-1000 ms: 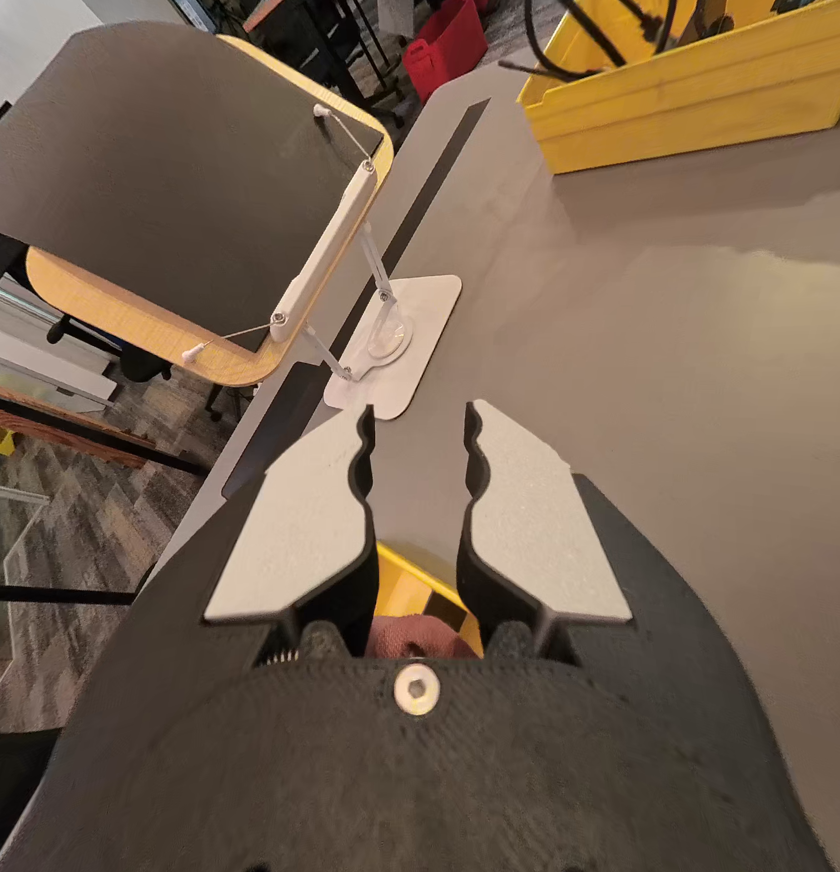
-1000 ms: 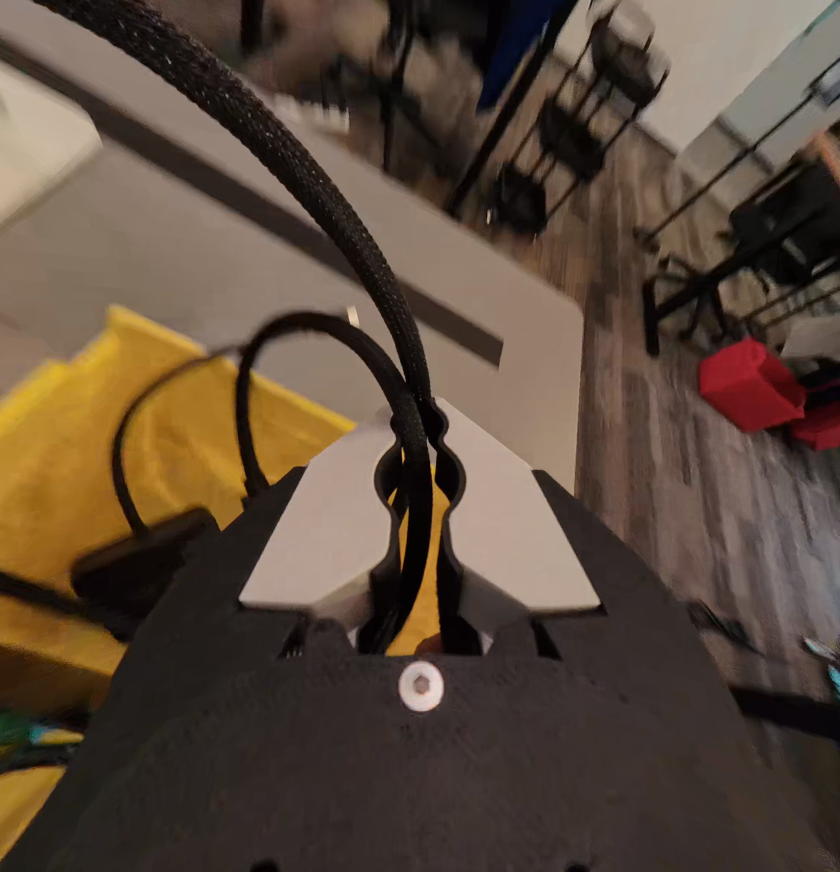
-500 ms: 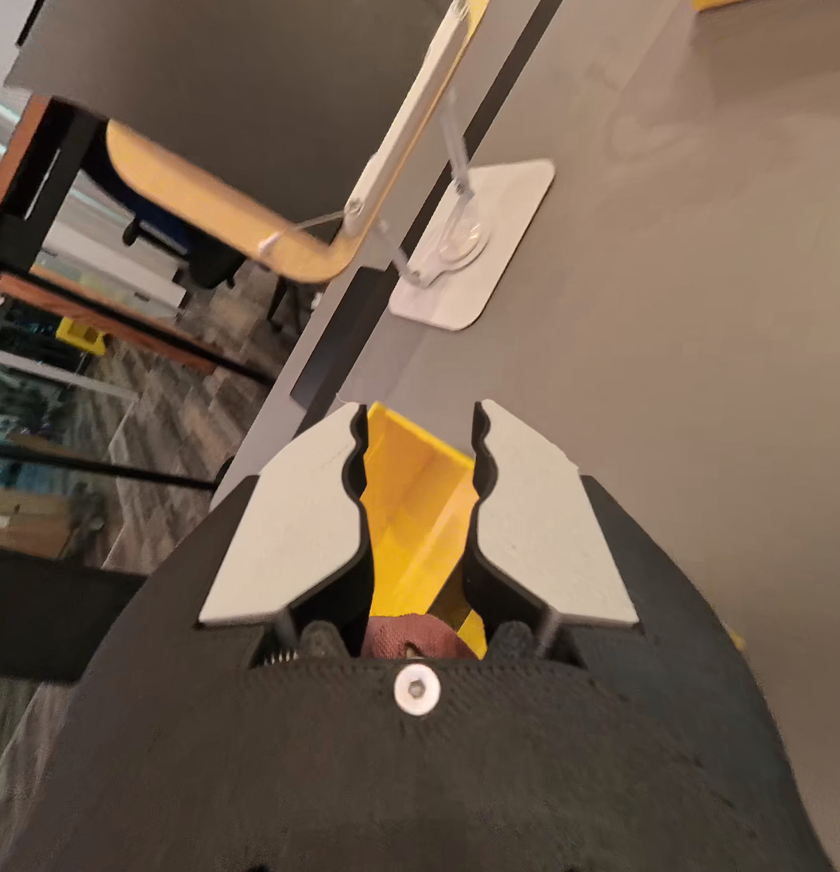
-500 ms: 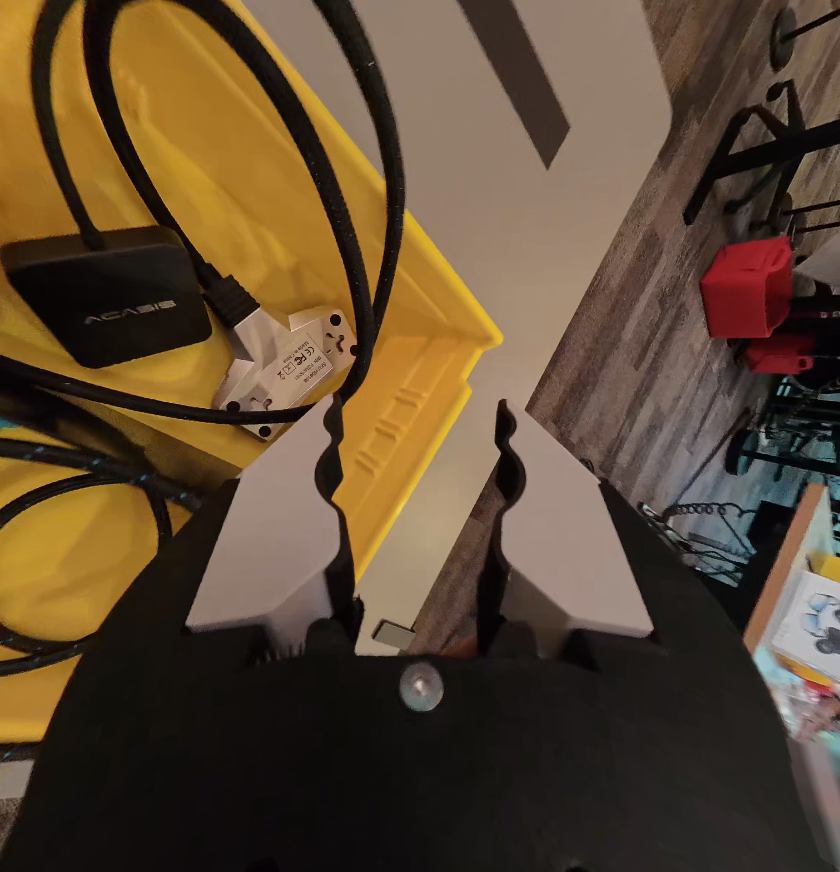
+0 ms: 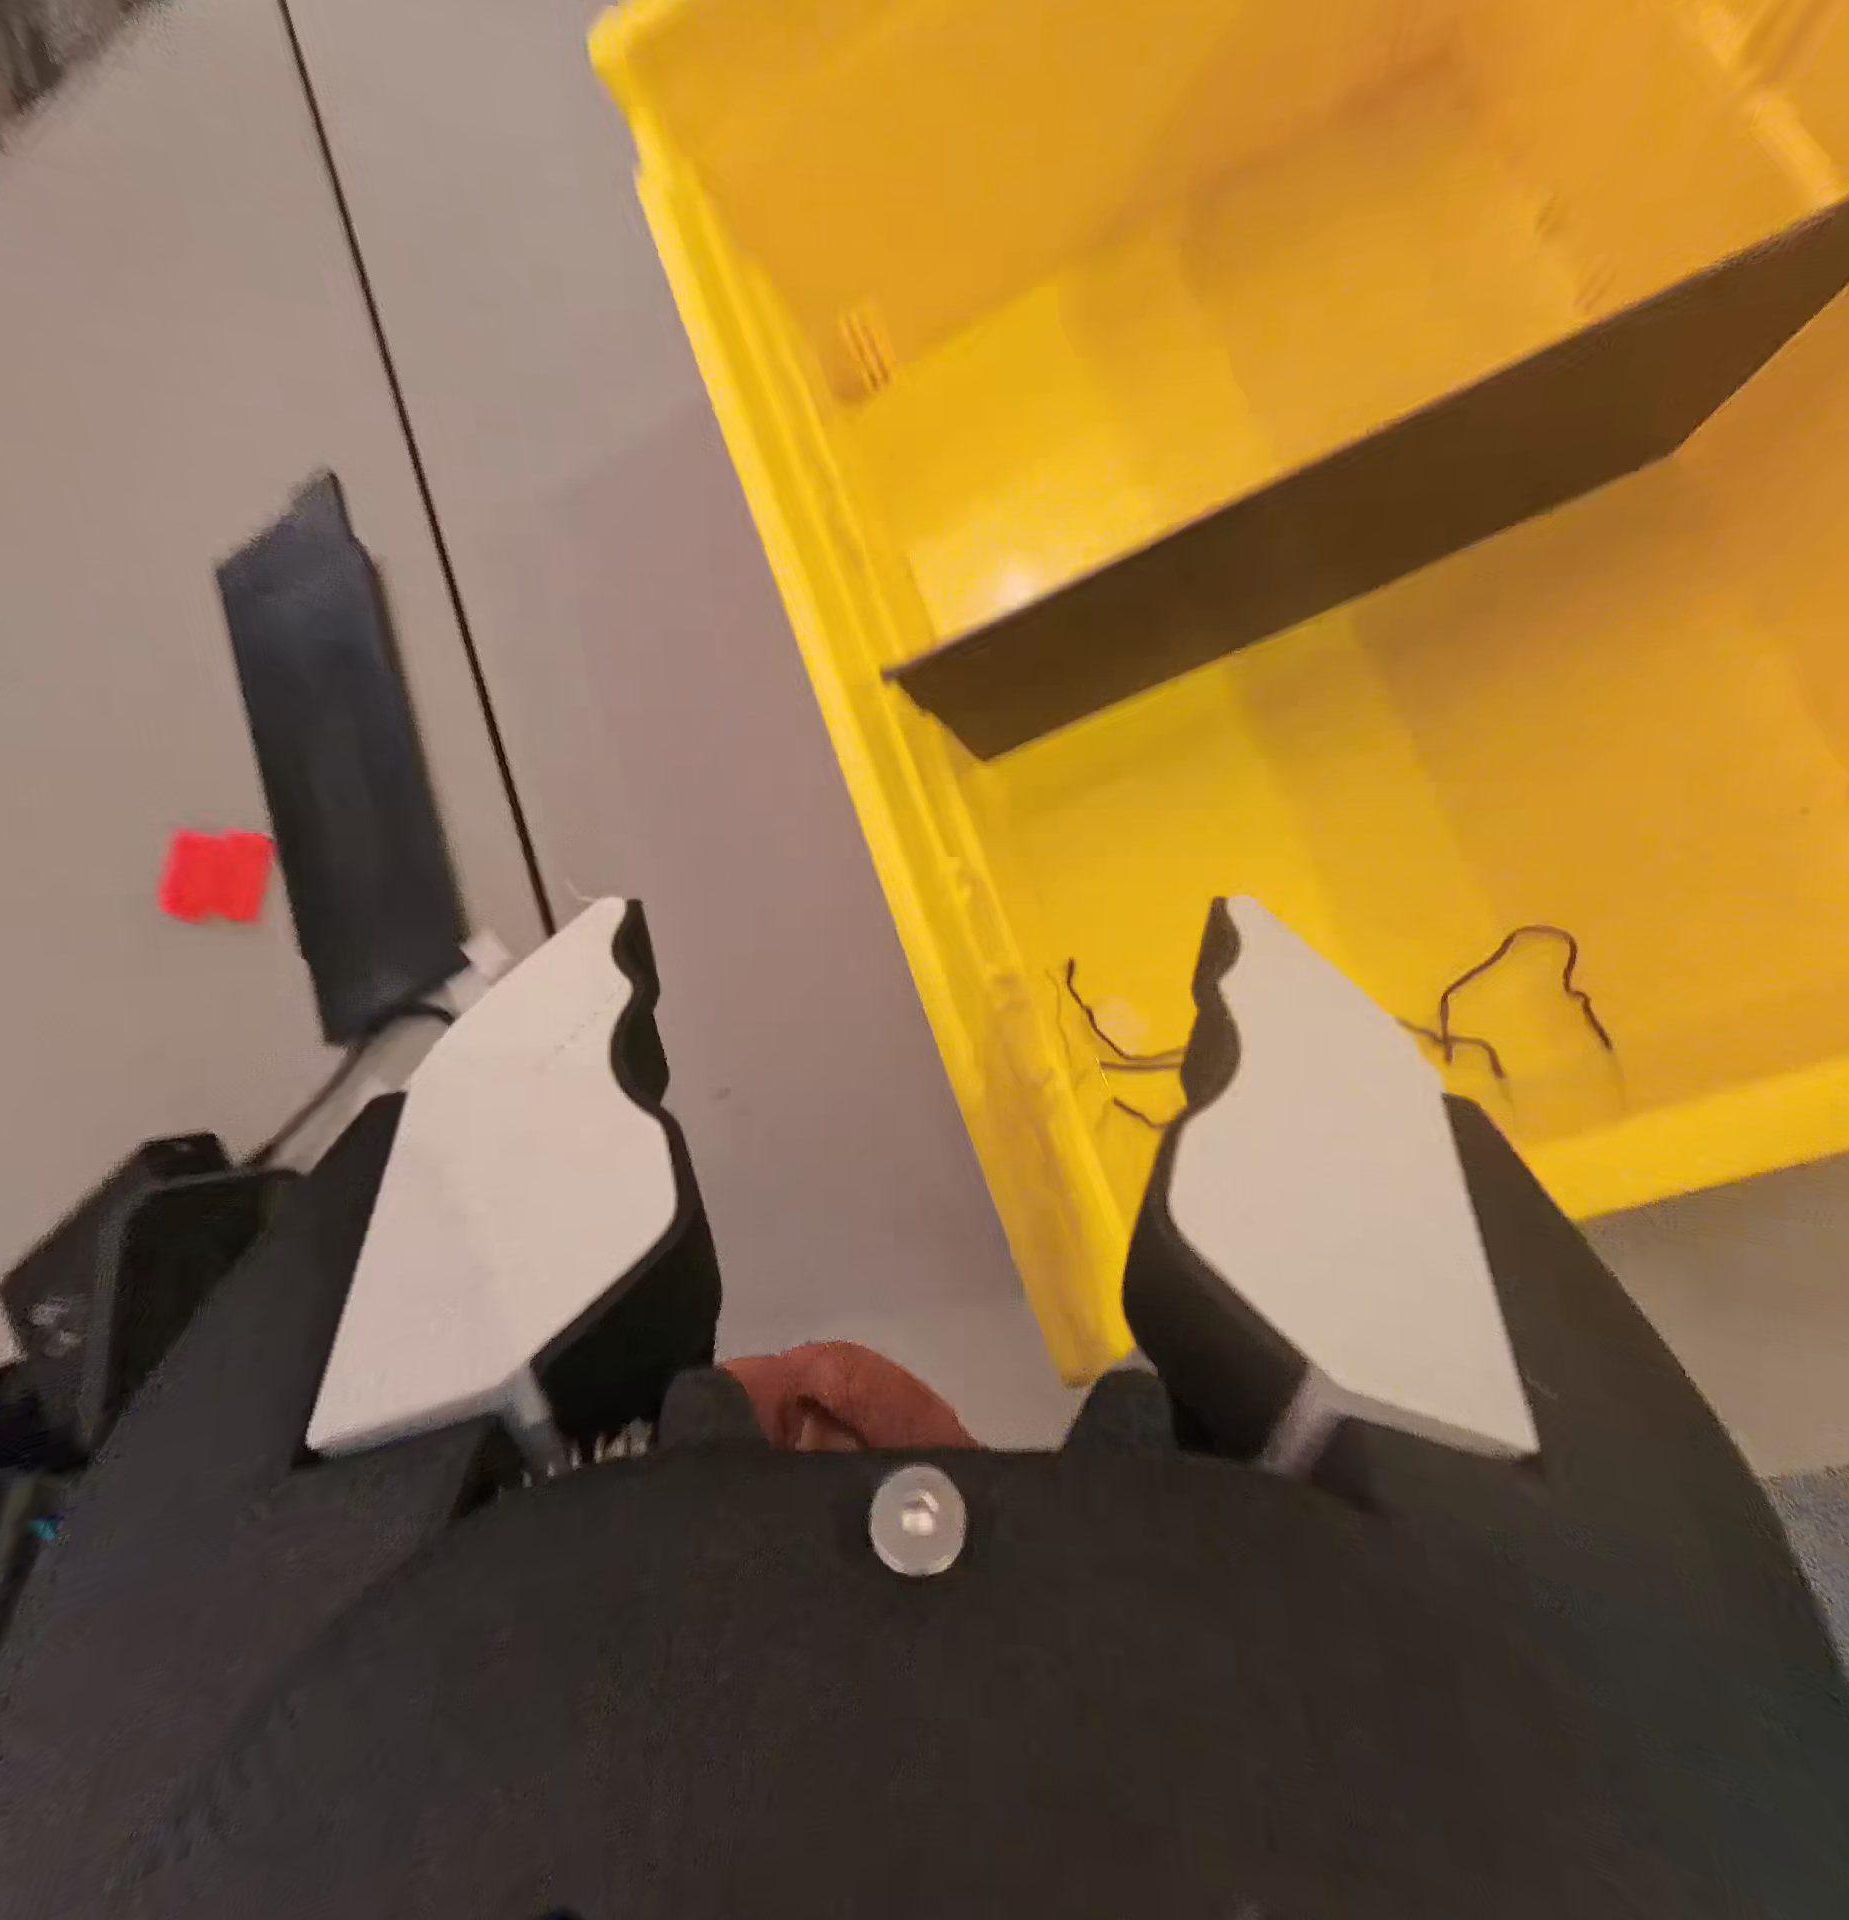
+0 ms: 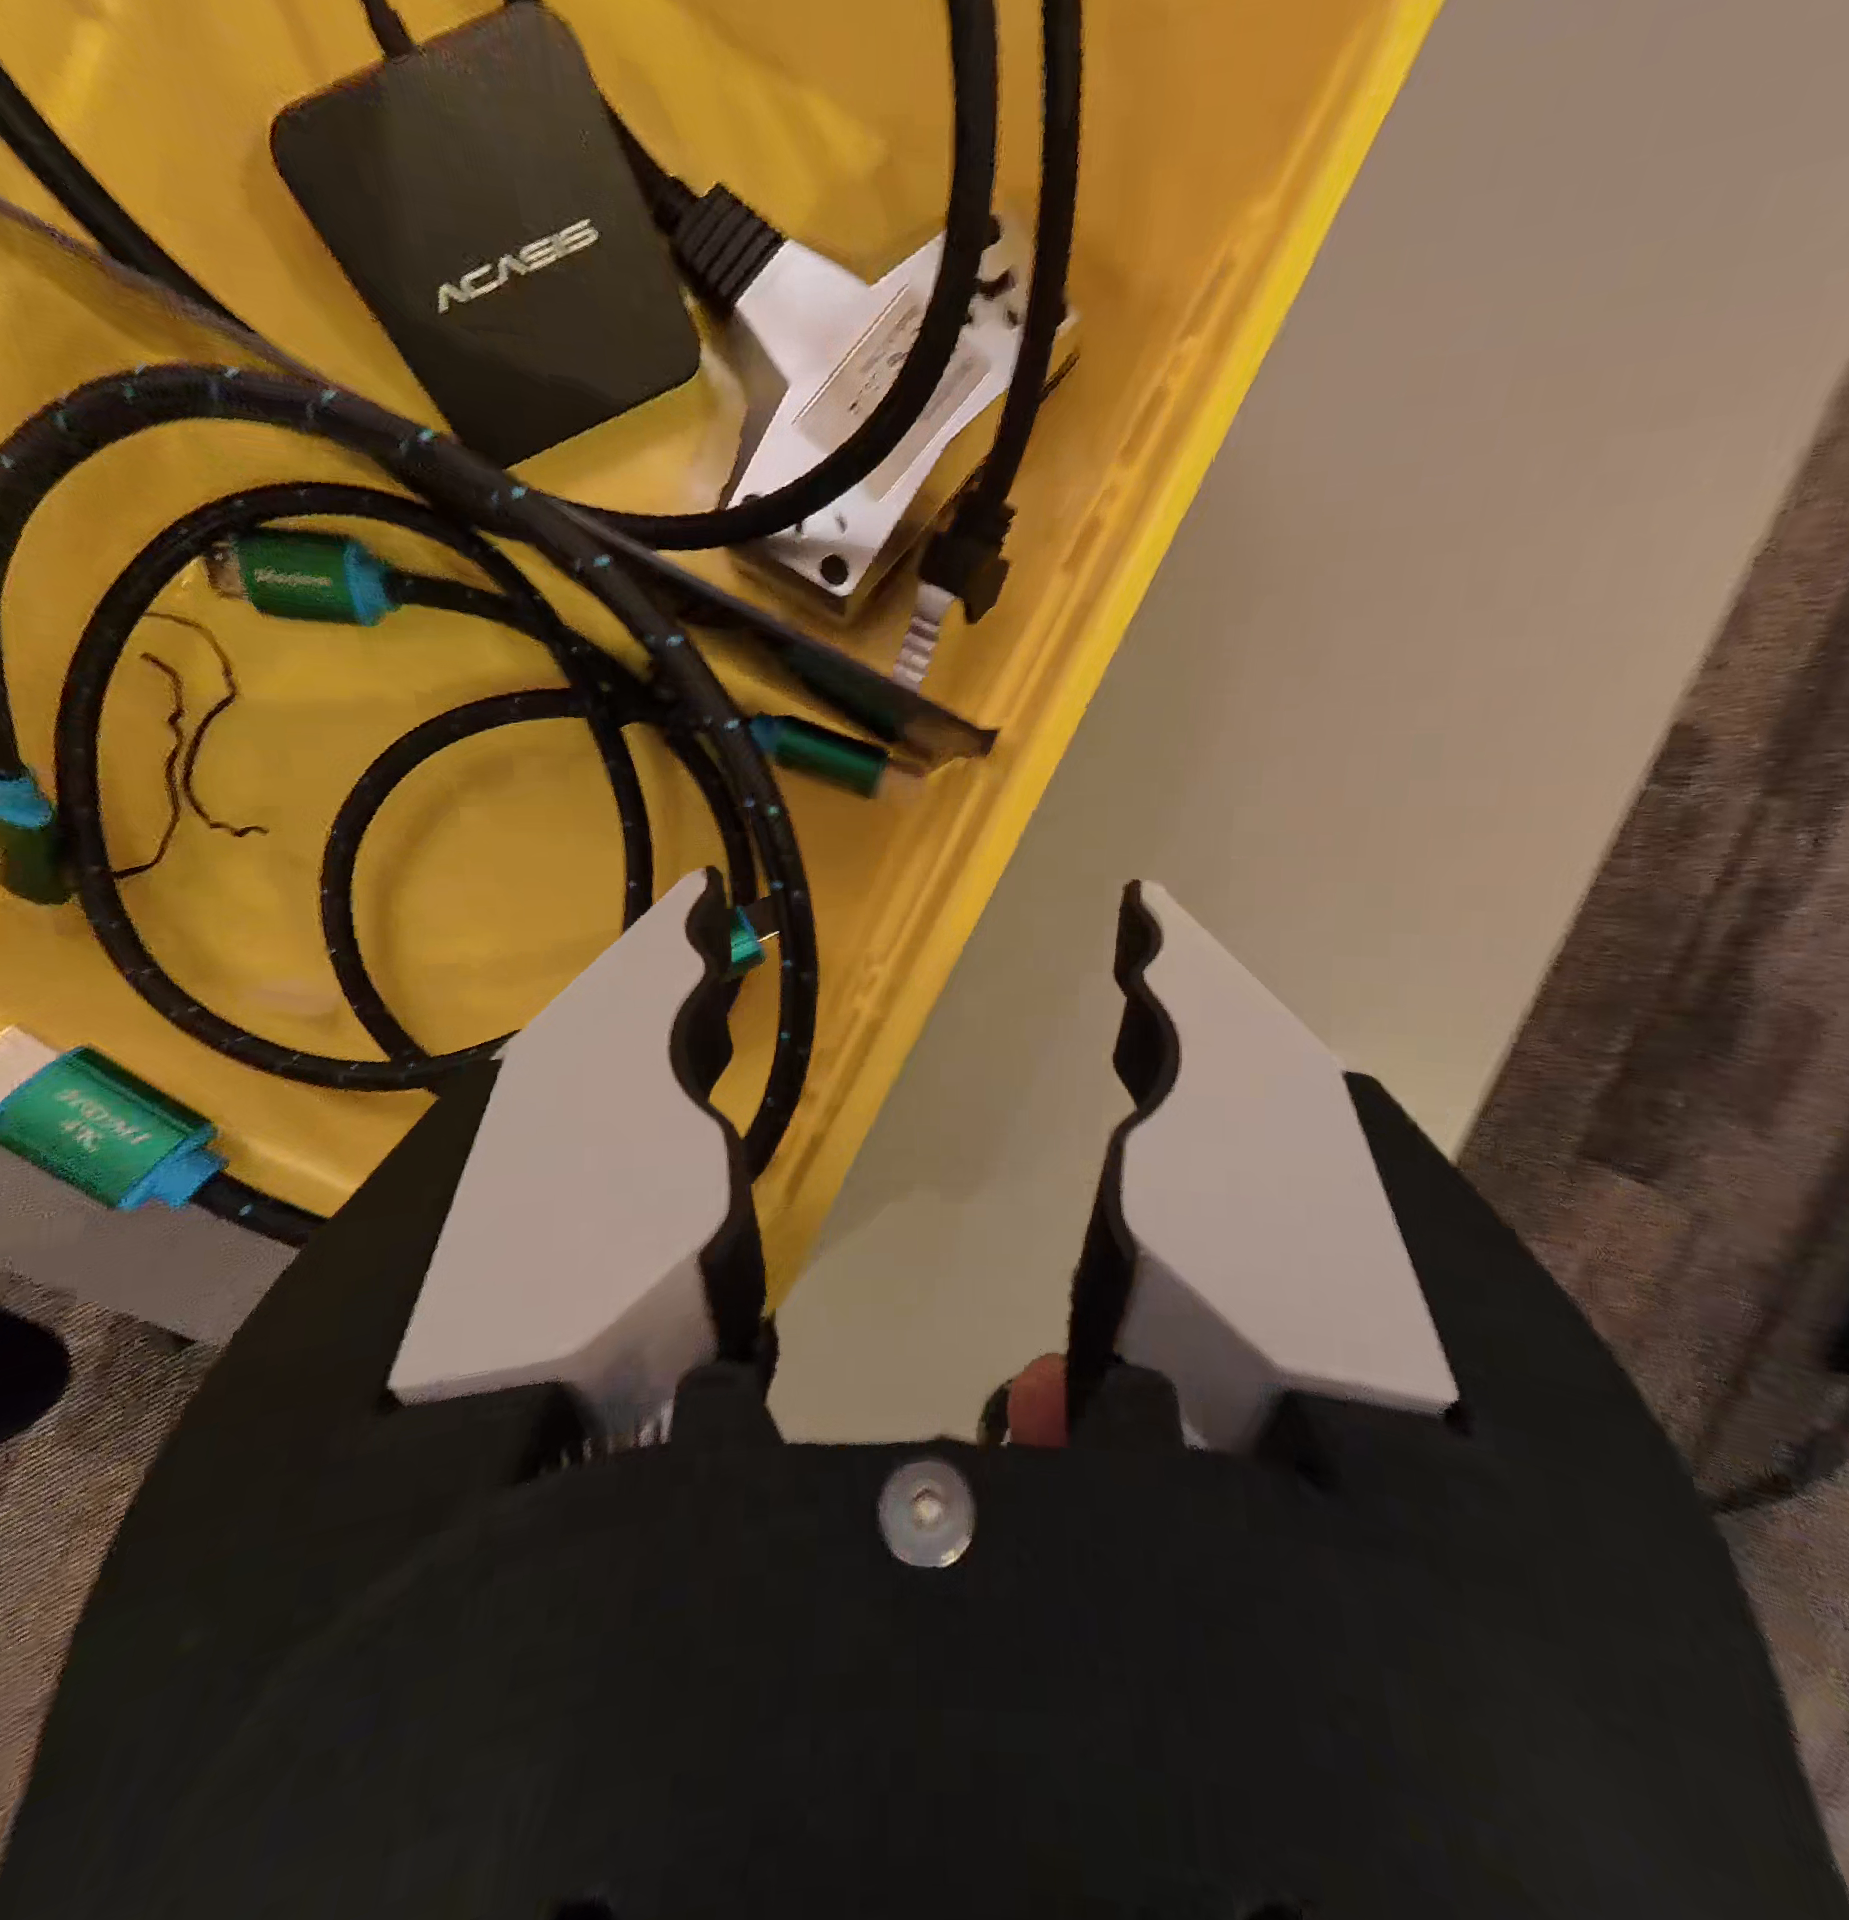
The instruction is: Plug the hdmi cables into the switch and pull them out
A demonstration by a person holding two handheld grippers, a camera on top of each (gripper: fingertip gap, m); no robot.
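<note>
A yellow bin (image 6: 1190, 436) holds the silver switch box (image 6: 868, 416), with a black plug in its far end and black cables lying across it. A flat black box (image 6: 484, 239) lies beside it. Braided black HDMI cables (image 6: 421, 447) with green plugs (image 6: 302, 579) coil in the nearer compartment, and one green plug (image 6: 94, 1143) hangs over the near wall. My right gripper (image 6: 920, 883) is open and empty above the bin's right wall. My left gripper (image 5: 922, 914) is open and empty, straddling the wall of a yellow bin (image 5: 899, 727) whose compartments hold only thin wire strands (image 5: 1512, 987).
A black divider (image 5: 1367, 540) splits the bin in the left view, and a divider (image 6: 826, 665) also shows in the right view. On the grey table (image 5: 608, 520) lie a flat black bar (image 5: 338, 748) and a red patch (image 5: 216, 875). Carpet (image 6: 1678, 987) lies past the table edge at the right. About 90 cm separates my left fingertips from my right. The flat black bar (image 5: 338, 748) sits 25 cm or so from the ends of my left fingers.
My right gripper has opened and let go of the black cables, which now lie in the bin. My left gripper has swung from the tablet stand to the bin and opened wider.
</note>
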